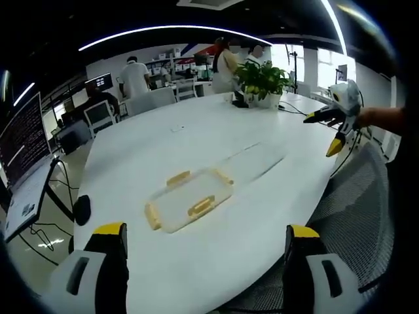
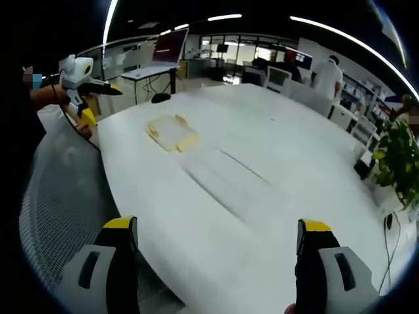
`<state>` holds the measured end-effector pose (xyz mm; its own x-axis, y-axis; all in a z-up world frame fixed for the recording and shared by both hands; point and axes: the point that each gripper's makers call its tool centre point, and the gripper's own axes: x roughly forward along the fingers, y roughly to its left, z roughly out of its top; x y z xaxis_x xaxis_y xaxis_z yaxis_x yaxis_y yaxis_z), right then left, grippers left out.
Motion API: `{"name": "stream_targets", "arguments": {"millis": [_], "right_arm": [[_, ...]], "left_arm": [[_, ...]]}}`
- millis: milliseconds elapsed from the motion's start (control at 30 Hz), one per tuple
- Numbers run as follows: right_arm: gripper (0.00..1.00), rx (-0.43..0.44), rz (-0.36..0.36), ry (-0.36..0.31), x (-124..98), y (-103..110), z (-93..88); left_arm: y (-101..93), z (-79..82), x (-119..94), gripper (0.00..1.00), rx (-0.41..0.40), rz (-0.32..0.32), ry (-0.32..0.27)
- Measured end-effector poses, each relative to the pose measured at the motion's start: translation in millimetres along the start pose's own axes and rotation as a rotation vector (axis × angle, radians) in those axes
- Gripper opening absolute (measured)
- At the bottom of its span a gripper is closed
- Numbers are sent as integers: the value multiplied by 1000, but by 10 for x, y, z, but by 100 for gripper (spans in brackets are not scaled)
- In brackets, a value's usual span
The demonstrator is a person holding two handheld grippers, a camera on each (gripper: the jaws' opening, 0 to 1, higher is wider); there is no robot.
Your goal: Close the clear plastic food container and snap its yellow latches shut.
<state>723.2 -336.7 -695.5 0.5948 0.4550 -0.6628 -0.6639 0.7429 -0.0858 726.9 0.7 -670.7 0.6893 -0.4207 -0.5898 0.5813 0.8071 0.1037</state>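
A clear plastic container part with yellow latches [image 1: 190, 199] lies flat on the white table [image 1: 157, 147], ahead of my left gripper [image 1: 206, 230], whose yellow-tipped jaws stand wide apart with nothing between them. A second clear plastic piece [image 1: 254, 162] lies just beyond it, apart from it. The right gripper [image 1: 337, 124] hovers off the table's right edge in a person's hand. In the right gripper view the latched part [image 2: 171, 133] sits far ahead on the left and the clear piece [image 2: 226, 171] nearer. My right gripper [image 2: 217, 226] is open and holds nothing. The left gripper [image 2: 82, 77] shows at the upper left.
A potted plant [image 1: 262, 82] [image 2: 399, 157] stands at the table's far end with cables beside it. A laptop [image 1: 23, 170] sits on a stand to the left, near a black round object [image 1: 82, 208]. Mesh chairs [image 1: 357, 209] [image 2: 59, 196] flank the table. People stand at the back.
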Motion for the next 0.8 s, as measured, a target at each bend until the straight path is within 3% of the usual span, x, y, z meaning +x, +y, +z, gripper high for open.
{"name": "stream_targets", "arguments": {"millis": [800], "right_arm": [[99, 0, -10, 6, -28, -56, 6]], "left_arm": [[2, 66, -8, 99, -11, -3, -24]]}}
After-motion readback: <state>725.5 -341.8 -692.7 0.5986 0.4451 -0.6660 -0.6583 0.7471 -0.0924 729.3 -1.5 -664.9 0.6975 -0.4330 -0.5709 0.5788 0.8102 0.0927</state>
